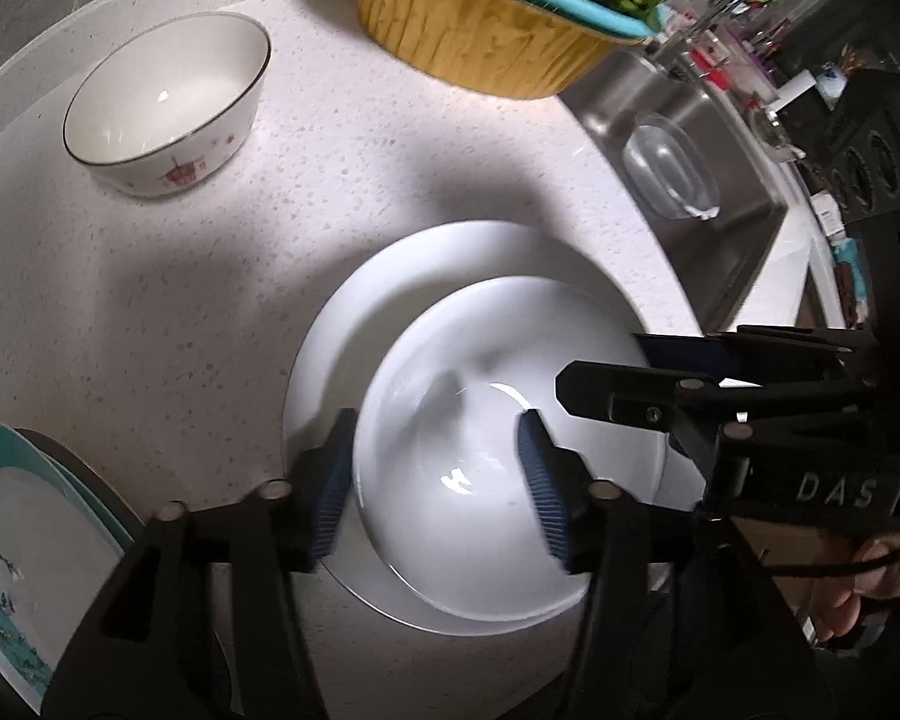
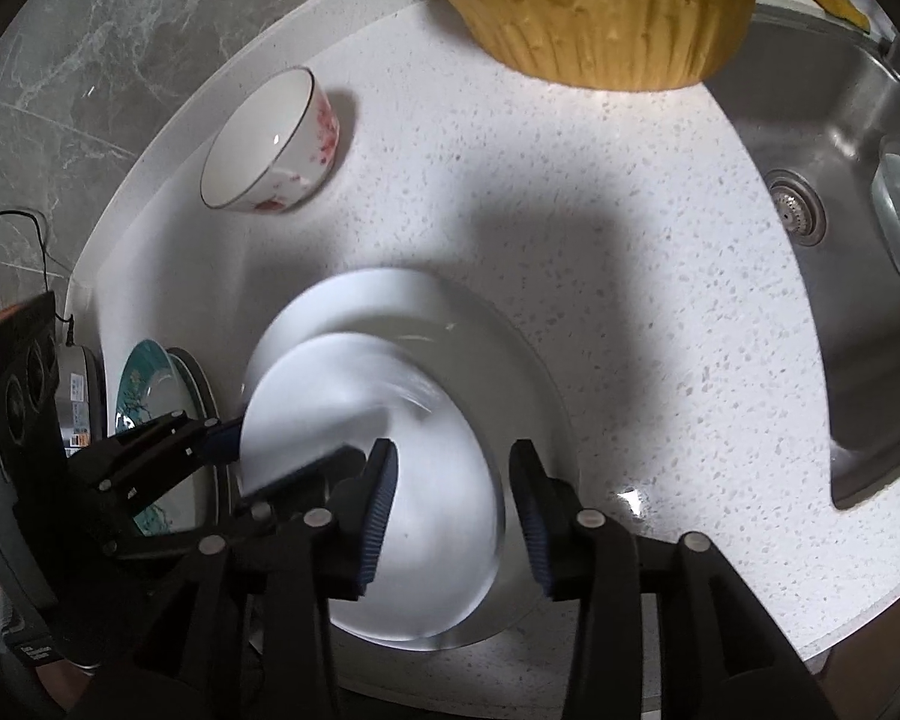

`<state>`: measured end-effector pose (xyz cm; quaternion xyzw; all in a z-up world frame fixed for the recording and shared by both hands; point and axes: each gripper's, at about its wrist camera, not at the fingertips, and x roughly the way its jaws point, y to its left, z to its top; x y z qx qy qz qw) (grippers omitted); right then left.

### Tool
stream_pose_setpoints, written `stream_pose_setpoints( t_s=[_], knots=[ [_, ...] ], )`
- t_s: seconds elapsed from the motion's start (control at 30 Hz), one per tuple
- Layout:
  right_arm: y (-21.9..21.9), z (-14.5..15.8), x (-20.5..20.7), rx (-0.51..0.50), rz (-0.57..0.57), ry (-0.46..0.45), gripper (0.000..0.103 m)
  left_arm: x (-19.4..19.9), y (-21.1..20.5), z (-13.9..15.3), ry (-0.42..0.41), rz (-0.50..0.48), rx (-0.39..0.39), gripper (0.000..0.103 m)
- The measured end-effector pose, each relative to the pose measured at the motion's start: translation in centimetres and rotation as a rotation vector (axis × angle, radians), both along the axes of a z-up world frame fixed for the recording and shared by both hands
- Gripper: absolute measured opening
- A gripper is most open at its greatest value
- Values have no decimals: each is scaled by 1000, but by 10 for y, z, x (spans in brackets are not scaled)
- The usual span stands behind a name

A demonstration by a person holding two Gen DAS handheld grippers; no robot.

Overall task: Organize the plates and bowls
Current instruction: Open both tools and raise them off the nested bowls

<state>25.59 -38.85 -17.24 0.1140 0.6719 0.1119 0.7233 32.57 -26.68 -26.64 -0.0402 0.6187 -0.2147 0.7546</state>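
A white bowl (image 1: 486,450) hangs just above a large white plate (image 1: 426,276) on the speckled counter. My left gripper (image 1: 438,474) straddles the bowl's near-left rim with one blue pad outside and one inside, jaws wide. My right gripper (image 2: 453,510) straddles the opposite rim (image 2: 438,516); it shows in the left wrist view (image 1: 642,360) at the bowl's right edge. Whether either pair of pads presses the rim is unclear. A small white bowl with red flowers (image 1: 168,102) stands at the back left, also in the right wrist view (image 2: 270,144).
A teal-rimmed plate (image 1: 18,546) on a dark plate lies at the left. A yellow basket (image 1: 480,24) with a teal colander of greens stands at the back. A steel sink (image 2: 840,240) holding a clear container (image 1: 672,174) lies to the right.
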Motion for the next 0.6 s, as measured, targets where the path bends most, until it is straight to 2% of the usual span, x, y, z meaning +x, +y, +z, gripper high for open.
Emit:
stream_pose_setpoints(
  t_s=[0.03, 0.13, 0.2, 0.23, 0.27, 0.33, 0.37, 0.4, 0.47, 0.5, 0.53, 0.6],
  knots=[
    [-4, 4, 0, 7, -10, -2, 46, 0, 1, 4, -6, 4, -13, 64],
    [-15, 20, 0, 34, -40, -29, 51, 0, 14, 18, -29, 34, -73, 65],
    [-19, 34, 1, 58, -67, -69, 62, 4, 30, 29, -44, 85, -146, 65],
    [-24, 44, 3, 76, -83, -104, 64, 7, 41, 35, -55, 125, -178, 65],
    [-29, 55, 5, 103, -98, -148, 69, 11, 53, 41, -63, 160, -207, 66],
    [-38, 75, 8, 179, -135, -226, 84, 19, 73, 50, -75, 225, -262, 74],
    [-41, 80, 9, 224, -156, -247, 96, 24, 86, 55, -88, 264, -288, 75],
    [-44, 83, 10, 276, -178, -261, 102, 29, 99, 60, -103, 292, -310, 76],
    [-45, 86, 12, 383, -201, -285, 102, 37, 119, 69, -133, 320, -342, 77],
    [-41, 87, 13, 406, -184, -293, 102, 42, 129, 73, -142, 339, -351, 85],
    [-37, 88, 16, 420, -155, -304, 102, 48, 139, 75, -139, 360, -363, 100],
    [-25, 86, 22, 453, -114, -307, 102, 61, 152, 80, -92, 349, -371, 103]
  ],
)
